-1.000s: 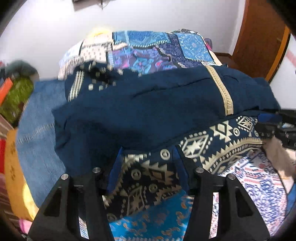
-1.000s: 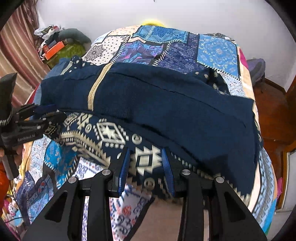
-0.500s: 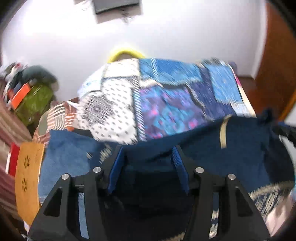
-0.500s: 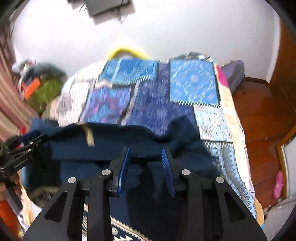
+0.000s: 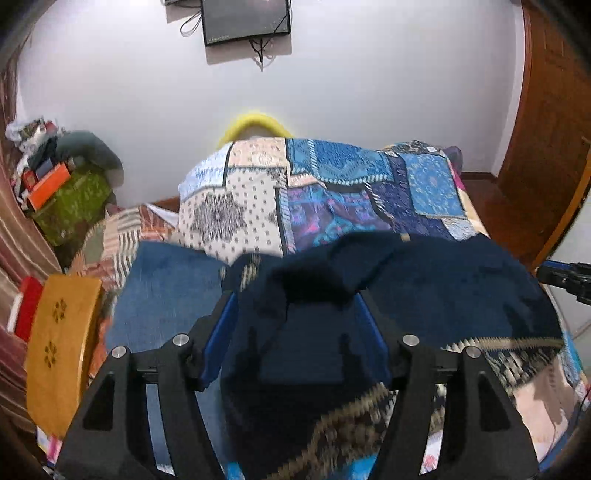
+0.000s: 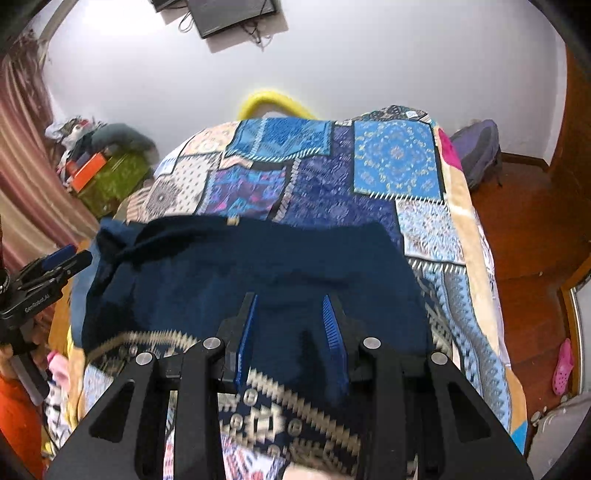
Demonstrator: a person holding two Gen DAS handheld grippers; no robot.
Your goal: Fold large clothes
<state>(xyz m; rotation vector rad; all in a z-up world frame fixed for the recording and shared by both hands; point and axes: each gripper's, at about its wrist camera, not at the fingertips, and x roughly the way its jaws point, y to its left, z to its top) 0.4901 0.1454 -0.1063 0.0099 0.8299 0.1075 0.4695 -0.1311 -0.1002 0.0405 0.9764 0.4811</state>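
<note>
The garment (image 5: 443, 295) is showing blurred in both views, and its pale border pattern (image 5: 347, 424) is smearing too much to read. The garment is covering the near end of the bed (image 6: 424, 221), and the lower edge of each view is cutting it off. Dark cloth is filling the gap of the left gripper (image 5: 297, 325), so I cannot tell if its pads are pressing. The top edge is cutting off the screen (image 5: 245, 20). The pile (image 5: 55, 177) beside the bed's far left corner is staying too small to tell.
</note>
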